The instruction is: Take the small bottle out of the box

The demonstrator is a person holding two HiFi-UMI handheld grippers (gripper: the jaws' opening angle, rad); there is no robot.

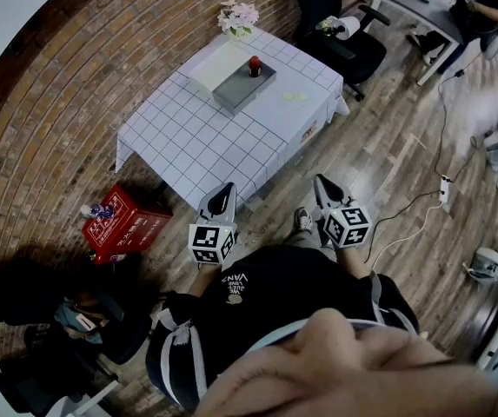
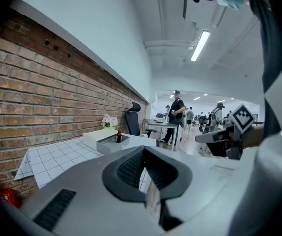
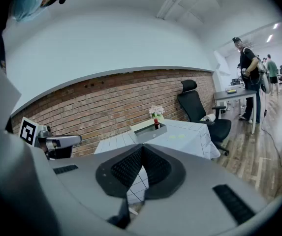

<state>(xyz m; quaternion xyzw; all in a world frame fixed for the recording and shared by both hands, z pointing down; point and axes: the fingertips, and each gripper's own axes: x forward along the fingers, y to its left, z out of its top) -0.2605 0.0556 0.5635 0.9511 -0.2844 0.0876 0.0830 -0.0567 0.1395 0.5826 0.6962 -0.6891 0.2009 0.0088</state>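
1. Small bottle [image 1: 254, 66]: upright, red cap on top, inside grey box [image 1: 235, 95] at far side of desk [image 1: 188, 146], nr. flowers [image 1: 238, 16].
2. Left gripper [image 1: 223, 191] & right gripper [image 1: 322, 184]: both clenched, nothing btw. jaws, side by side, short of desk's near edge.
3. Key relation: bottle lies ahead, well apart from both; long axis vertical. Left looks marginally nearer; right's jaw line aims closer to it. Prob. needs fwd reach and opened jaws.

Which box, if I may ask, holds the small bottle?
The grey box on the table: the small bottle stands in it, not in the white box alongside or the red box on the floor.
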